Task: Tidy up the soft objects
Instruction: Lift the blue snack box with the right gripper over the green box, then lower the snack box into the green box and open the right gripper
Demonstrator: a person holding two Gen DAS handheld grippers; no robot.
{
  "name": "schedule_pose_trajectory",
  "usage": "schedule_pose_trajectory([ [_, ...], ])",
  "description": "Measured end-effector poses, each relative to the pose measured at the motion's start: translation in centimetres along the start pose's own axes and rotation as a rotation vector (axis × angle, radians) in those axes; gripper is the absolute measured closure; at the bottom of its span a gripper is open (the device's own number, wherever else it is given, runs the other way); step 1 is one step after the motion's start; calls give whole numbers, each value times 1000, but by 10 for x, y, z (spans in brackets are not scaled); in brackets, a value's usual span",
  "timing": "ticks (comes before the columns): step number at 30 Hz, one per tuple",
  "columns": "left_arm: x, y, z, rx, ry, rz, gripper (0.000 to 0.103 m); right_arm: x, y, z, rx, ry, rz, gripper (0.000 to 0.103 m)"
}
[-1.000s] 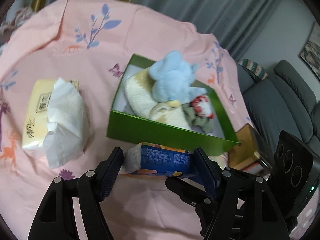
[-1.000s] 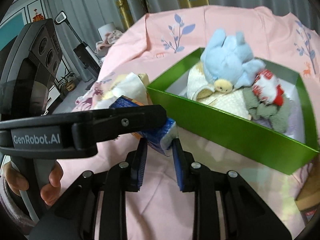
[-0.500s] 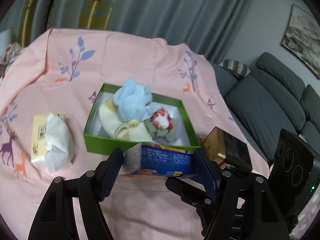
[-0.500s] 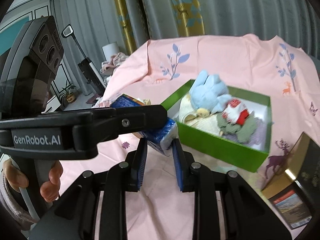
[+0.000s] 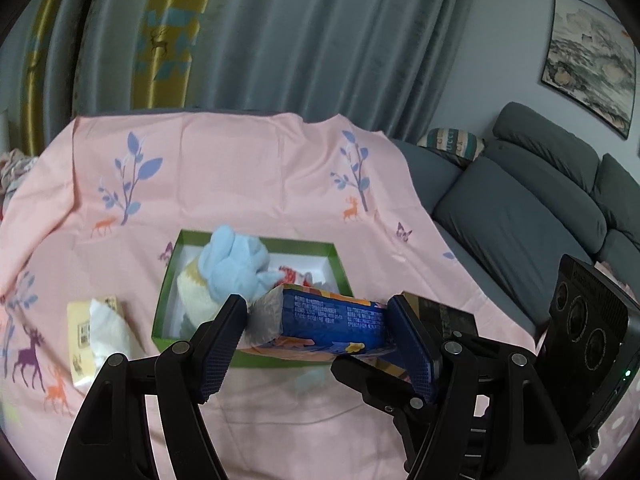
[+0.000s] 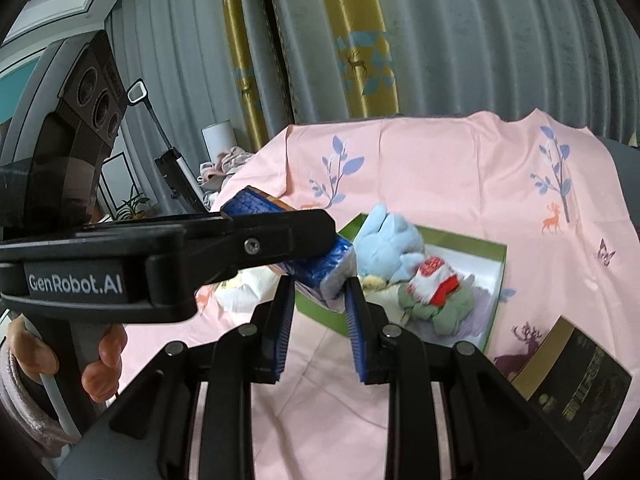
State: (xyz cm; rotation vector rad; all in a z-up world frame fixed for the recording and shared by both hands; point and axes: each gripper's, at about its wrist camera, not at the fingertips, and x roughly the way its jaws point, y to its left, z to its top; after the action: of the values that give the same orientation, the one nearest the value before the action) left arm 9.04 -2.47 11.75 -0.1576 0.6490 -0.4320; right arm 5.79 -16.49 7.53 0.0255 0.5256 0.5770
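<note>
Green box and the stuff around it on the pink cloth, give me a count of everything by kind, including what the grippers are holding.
Tissue packs: 2, blue pack held by both grippers, yellow pack on the cloth
Soft toys in the green box: 2, blue plush, red and green toy
Knitted cream item: 1
Boxes: 2, green box, dark gold box
Total: 7

From my feeds the room looks dim and evenly lit, without hard shadows or glare. Both fisheye views bend strongly toward black corners, and the curtains [image 6: 440, 40] bow. Slight blur softens everything.
</note>
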Motion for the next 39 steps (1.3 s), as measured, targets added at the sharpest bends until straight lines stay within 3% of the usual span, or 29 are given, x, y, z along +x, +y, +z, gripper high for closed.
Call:
schedule_pose_trajectory([
  [13, 32, -6, 23, 31, -1, -5, 30, 12, -28, 16, 13, -22, -20, 78],
  [39, 145, 51, 13, -73, 165, 16, 30, 124, -81, -4, 101, 158, -33, 76],
])
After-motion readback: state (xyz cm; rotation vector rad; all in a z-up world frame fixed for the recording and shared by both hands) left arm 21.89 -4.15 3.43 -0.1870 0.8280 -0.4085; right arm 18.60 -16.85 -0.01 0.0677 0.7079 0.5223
